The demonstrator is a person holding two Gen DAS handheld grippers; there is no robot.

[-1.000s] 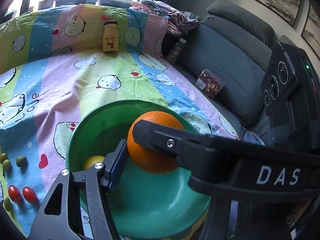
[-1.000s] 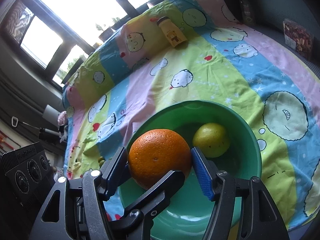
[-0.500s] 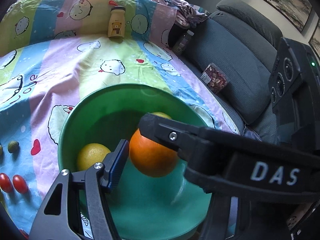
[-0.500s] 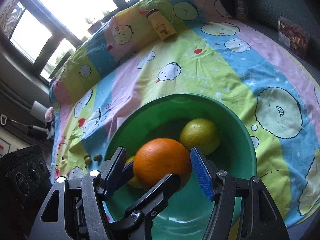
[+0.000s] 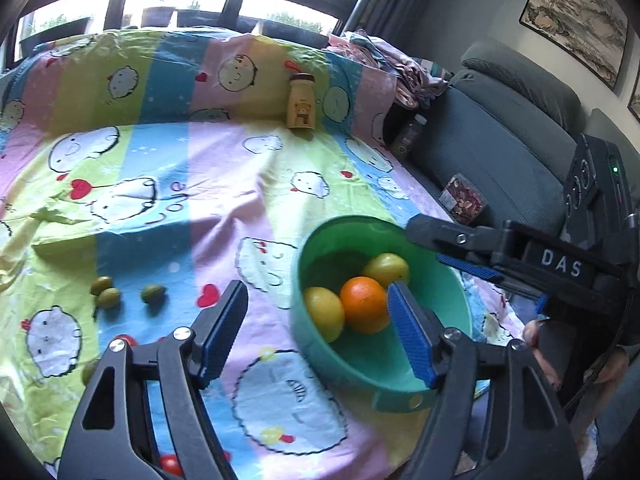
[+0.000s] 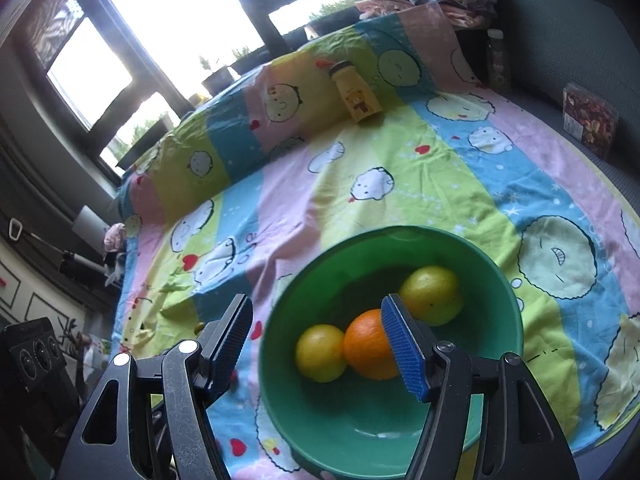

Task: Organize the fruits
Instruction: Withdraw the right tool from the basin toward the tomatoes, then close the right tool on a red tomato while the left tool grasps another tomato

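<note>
An orange point(image 5: 362, 304) point(image 6: 366, 344) lies in the green bowl point(image 5: 348, 222) point(image 6: 400, 232) between two lemons point(image 5: 324, 312) point(image 6: 320, 352). My left gripper point(image 5: 316, 300) hovers above the bowl's near left rim, its jaws opening with nothing between them. My right gripper point(image 6: 316, 308) stands open and empty above the bowl's near side, and it also shows from the side in the left wrist view point(image 5: 460, 248). Small green fruits point(image 5: 106, 292) and red cherry tomatoes point(image 5: 170, 462) lie on the cartoon-print cloth left of the bowl.
A yellow bottle point(image 5: 302, 106) point(image 6: 356, 94) stands at the back of the cloth. On the grey sofa point(image 5: 500, 152) sit a clear box of dried fruit point(image 5: 464, 200) point(image 6: 590, 120) and a dark bottle point(image 5: 408, 136). A hand point(image 5: 548, 344) grips the right tool.
The orange was up between the jaws and now rests in the bowl. My left gripper has let it go, widened and drawn back to the left. My right gripper has lifted away.
</note>
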